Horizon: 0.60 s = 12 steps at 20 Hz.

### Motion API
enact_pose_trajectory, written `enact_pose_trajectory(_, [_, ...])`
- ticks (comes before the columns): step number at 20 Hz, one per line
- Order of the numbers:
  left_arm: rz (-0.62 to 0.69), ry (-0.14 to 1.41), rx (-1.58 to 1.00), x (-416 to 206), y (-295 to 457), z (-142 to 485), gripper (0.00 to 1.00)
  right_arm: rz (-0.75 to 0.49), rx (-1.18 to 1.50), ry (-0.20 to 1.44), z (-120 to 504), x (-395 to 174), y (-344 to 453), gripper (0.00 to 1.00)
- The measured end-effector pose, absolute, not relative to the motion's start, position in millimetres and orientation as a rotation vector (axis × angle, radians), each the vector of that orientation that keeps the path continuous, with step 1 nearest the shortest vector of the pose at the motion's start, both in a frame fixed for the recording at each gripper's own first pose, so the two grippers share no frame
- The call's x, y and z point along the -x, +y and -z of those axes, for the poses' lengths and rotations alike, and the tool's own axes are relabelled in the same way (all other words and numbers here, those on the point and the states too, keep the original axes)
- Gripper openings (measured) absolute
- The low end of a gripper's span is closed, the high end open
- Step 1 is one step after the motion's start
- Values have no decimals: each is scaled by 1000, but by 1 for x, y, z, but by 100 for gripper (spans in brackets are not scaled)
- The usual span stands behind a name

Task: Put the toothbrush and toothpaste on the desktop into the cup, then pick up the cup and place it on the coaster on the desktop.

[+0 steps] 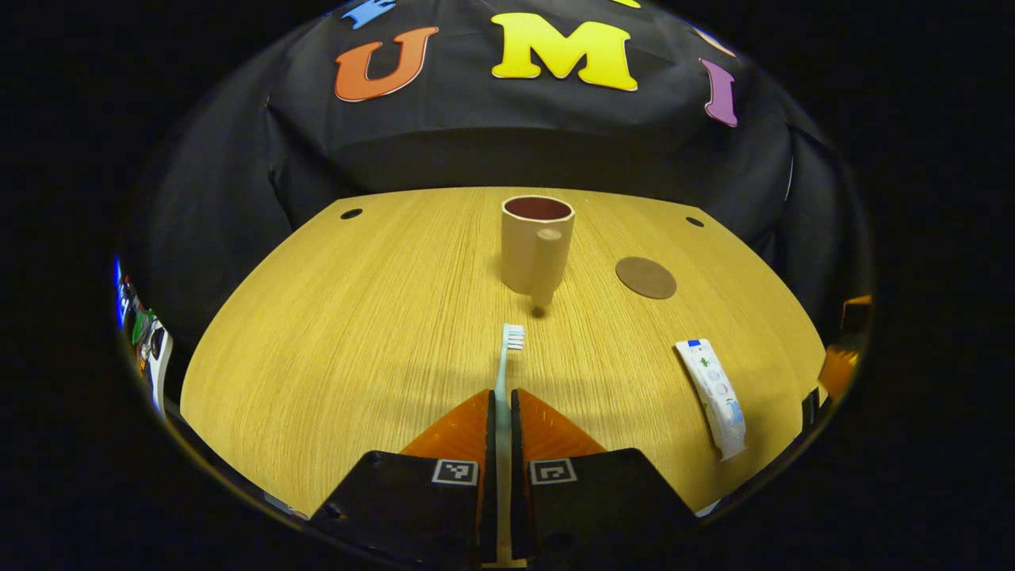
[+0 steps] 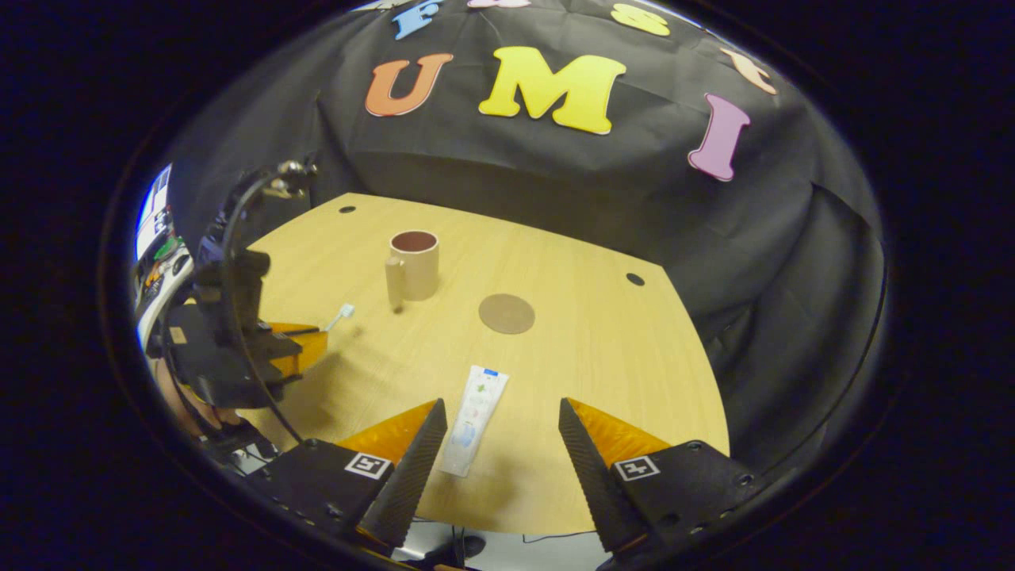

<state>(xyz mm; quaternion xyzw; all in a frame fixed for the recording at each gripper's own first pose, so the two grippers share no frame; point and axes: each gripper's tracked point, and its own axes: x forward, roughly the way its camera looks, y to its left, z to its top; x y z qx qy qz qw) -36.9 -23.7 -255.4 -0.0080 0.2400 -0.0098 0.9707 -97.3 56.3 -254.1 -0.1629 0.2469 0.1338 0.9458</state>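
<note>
Left gripper view: the left hand-held gripper [image 1: 501,404] is clamped on the toothbrush [image 1: 507,361], long axis aimed at the cup [image 1: 537,242] straight ahead on the table [image 1: 333,333]; the right hand-held gripper [image 2: 499,436], fingers apart, is nearer the toothpaste [image 2: 474,419].

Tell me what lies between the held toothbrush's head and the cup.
Nothing but bare desktop: in the left gripper view, the toothbrush points at the cup across empty wood.
</note>
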Motion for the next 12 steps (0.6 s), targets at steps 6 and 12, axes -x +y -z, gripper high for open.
enact_pose_trajectory(6, [12, 392, 19, 43, 6, 199, 10, -240, 276, 673, 318, 80, 77, 86])
enact_pose_trajectory(12, [28, 303, 31, 45, 19, 146, 10, -183, 202, 819, 361, 70, 89, 67])
